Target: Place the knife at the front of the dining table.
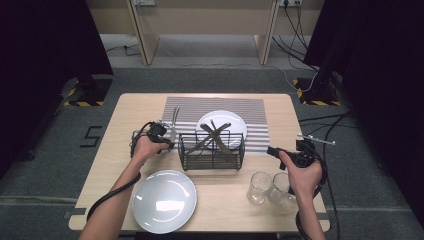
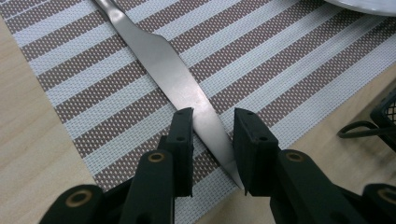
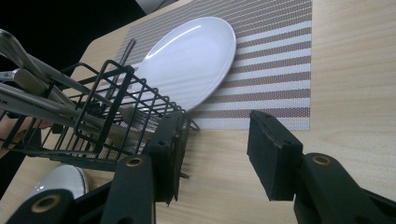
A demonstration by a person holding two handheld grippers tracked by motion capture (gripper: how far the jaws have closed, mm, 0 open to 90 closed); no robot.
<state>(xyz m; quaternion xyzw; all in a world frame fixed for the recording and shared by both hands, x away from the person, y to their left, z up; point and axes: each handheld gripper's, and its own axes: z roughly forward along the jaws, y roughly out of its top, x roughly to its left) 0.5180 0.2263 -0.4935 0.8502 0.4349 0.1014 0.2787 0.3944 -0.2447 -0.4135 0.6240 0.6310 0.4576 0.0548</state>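
A knife (image 2: 173,74) is seen lying flat on the striped mat (image 2: 289,60), its blade running between the jaws of the left gripper (image 2: 212,140). The jaws are set a little apart on either side of the blade near its tip; whether the pads press on the steel cannot be told from the left gripper view. The tip of the knife is placed at the mat's near edge, just where bare table (image 2: 32,135) begins. In the high view the left gripper (image 1: 167,141) is held at the mat's left margin, with the knife (image 1: 174,122) stretching away from it toward the far side of the table.

A black wire basket (image 1: 212,150) is set just right of the left gripper, loaded with cutlery (image 1: 215,134) that leans crosswise. A white plate (image 1: 235,122) is laid on the mat behind the basket, and a second plate (image 1: 164,201) is placed on the bare wood at the table's near edge.

The right gripper (image 1: 272,151) is held level just right of the basket, its jaws spread wide with nothing between them. In the right gripper view, the basket (image 3: 107,116) is seen beside one jaw. Two glasses (image 1: 269,187) are stood side by side near the right hand (image 1: 303,175).
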